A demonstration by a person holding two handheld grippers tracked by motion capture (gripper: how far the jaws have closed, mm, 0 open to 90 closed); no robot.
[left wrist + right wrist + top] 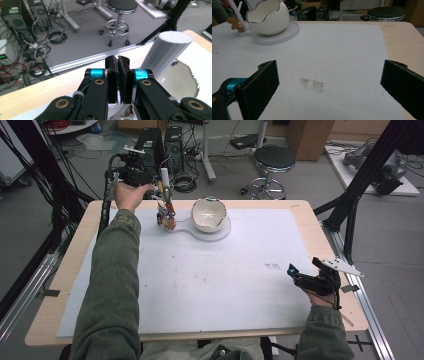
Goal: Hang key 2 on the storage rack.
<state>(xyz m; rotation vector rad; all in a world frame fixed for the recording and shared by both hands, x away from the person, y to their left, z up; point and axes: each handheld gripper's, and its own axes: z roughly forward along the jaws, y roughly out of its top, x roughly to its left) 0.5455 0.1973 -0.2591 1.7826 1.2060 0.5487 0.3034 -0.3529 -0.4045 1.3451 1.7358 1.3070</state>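
A white eggshell-shaped bowl with a jagged silver rim stands on a round white base at the far middle of the table. Left of it rises a white post with small trinkets hanging from it, among them a brown gingerbread figure. My left gripper is up beside the post's top, its jaws shut with a hairline gap and nothing visible between them. My right gripper rests open near the table's right edge, nothing between its pads.
A white mat covers most of the wooden table, with a small dark smudge ahead of the right gripper. Beyond the far edge are a stool, computer towers, cables, and black frame struts at both sides.
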